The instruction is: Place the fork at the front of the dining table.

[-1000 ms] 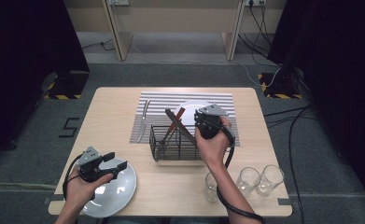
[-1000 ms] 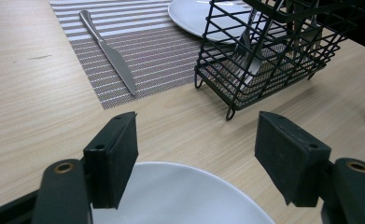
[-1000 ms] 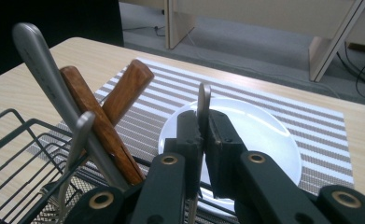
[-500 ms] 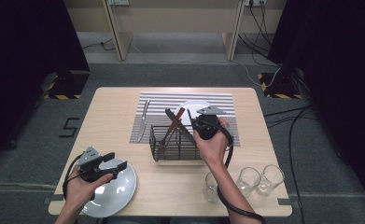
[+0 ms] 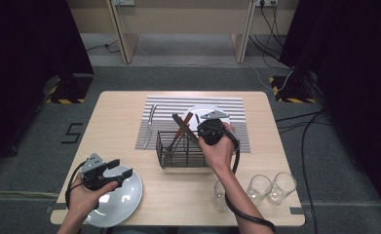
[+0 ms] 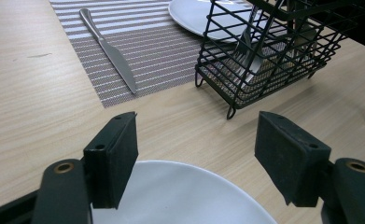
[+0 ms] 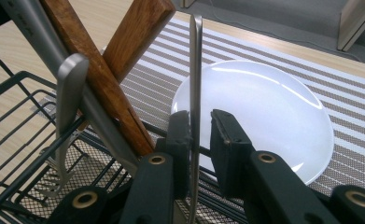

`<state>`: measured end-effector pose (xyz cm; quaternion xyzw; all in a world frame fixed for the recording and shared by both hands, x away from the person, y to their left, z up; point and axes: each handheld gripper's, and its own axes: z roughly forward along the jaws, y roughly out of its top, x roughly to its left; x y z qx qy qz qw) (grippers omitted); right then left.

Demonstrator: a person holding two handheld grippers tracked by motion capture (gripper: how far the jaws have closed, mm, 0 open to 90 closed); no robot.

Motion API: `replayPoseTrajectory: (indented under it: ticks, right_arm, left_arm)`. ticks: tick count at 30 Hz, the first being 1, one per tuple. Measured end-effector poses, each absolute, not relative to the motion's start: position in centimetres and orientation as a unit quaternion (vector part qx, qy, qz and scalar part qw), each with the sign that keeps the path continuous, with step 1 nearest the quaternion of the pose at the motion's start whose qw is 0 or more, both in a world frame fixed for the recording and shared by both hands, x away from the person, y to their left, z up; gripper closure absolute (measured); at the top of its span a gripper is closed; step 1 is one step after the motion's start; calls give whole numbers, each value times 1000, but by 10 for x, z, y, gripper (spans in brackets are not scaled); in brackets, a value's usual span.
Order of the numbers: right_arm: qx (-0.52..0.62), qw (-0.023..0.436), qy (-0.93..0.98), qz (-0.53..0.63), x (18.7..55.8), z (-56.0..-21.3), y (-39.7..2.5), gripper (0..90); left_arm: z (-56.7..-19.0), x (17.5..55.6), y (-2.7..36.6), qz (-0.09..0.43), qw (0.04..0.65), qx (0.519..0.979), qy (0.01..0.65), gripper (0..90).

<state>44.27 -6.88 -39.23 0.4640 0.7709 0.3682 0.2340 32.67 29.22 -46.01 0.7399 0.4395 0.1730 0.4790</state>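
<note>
Over the basket: right gripper (image 7: 200, 140), jaws nearly closed around a thin metal handle (image 7: 195, 70) standing in the basket (image 5: 178, 151).
Basket's near-left: left gripper (image 6: 196, 163), jaws spread wide, empty, above front plate (image 5: 124, 200) rim.
Beyond basket: back plate (image 7: 264, 107), open mat (image 5: 163, 109).

The left gripper (image 5: 114, 171) sat low at the near left, gripped by the left hand (image 5: 83, 192), its jaws spread wide and empty. The right forearm reached forward, the right hand (image 5: 216, 148) wrapped round the right gripper (image 5: 201, 132), whose jaws stood nearly together, a narrow gap remaining, pointing forward and down.
</note>
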Motion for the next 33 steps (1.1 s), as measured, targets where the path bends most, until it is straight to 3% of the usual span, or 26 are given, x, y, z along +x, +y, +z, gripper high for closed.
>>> replayPoseTrajectory:
  ticks: [12,33]
  right_arm:
    - [455,237,774,370,444,-392,-66,863]
    - [468,226,738,430,432,-374,-90,874]
  left_arm:
    - [-461,327,293,172,479,739,441,295]
    - [-461,327,294,173,479,737,444,295]
